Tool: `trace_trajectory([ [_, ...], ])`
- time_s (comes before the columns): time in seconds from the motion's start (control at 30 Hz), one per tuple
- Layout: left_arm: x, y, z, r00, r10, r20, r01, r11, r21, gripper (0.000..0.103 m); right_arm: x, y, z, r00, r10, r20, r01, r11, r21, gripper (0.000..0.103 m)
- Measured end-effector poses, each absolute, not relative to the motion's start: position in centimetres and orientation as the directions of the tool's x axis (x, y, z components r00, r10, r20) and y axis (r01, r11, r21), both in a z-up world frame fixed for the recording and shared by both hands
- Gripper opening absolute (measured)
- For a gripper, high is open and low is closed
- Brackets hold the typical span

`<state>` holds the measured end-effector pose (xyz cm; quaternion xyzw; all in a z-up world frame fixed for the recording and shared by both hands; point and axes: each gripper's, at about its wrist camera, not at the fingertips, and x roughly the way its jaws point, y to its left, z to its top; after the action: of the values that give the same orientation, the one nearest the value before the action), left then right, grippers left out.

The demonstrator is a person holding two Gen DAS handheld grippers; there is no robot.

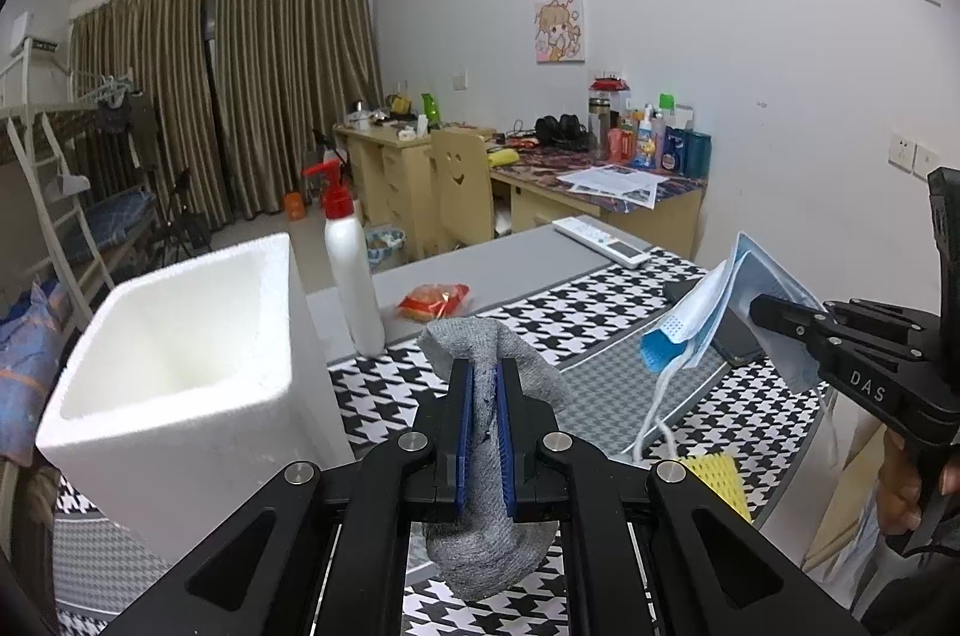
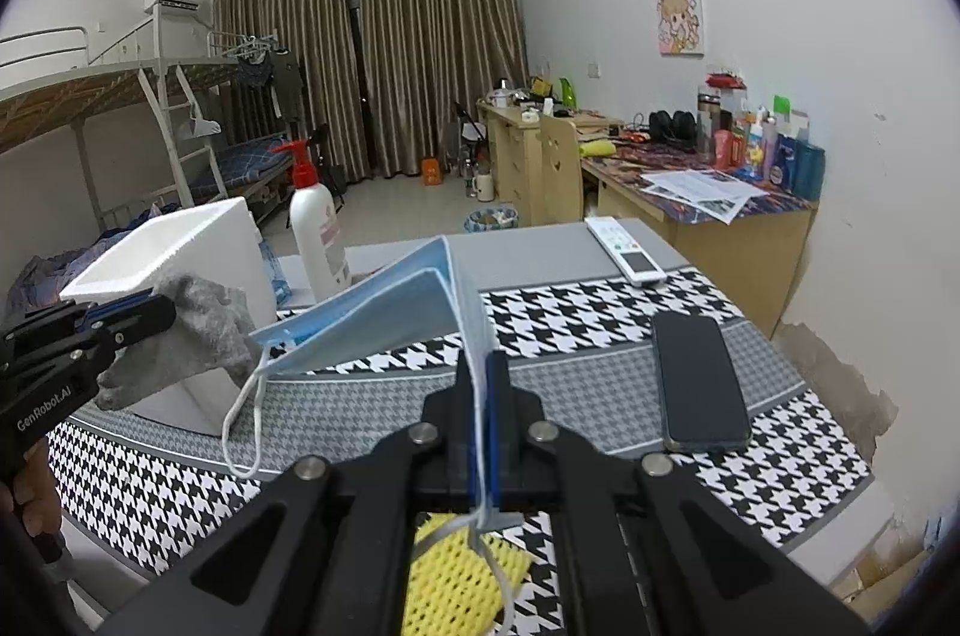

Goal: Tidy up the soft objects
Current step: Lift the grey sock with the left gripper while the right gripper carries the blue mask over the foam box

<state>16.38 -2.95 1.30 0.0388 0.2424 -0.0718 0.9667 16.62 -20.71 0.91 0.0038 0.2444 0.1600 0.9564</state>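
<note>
A grey sock (image 1: 489,384) is clamped between the blue-padded jaws of the left gripper (image 1: 485,396), which are closed tightly on its middle; the cuff end bunches above the fingers and the toe end droops below them, clear of the table. A light-blue surgical mask (image 2: 390,312) is pinched at one edge by the right gripper (image 2: 483,396), whose jaws are likewise closed on it; the mask is folded and held up off the surface, with its white ear loops (image 2: 243,426) dangling. Both items are held in the air above the houndstooth tablecloth (image 2: 600,300). A white foam box (image 1: 180,366), open at the top, stands on the cloth just to the left of the sock, and a white spray bottle with a red trigger (image 1: 348,264) stands behind it. A yellow mesh sponge (image 2: 456,570) lies on the cloth beneath the right gripper. A black phone (image 2: 699,384) is laid flat to the right, and a white remote control (image 2: 624,249) rests further back on the grey strip. A red snack packet (image 1: 435,300) is seen beyond the sock. A hand (image 1: 900,492) is partly visible on the right gripper's handle.
</note>
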Motion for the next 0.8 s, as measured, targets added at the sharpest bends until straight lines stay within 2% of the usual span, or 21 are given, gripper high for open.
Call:
trace_trajectory([
  [0.8, 16.0, -0.6, 5.9, 0.930, -0.069, -0.362, 0.087, 0.996, 0.033, 0.008, 17.8, -18.3, 4.5, 0.839, 0.373, -0.396, -0.369, 0.925, 0.089, 0.005],
])
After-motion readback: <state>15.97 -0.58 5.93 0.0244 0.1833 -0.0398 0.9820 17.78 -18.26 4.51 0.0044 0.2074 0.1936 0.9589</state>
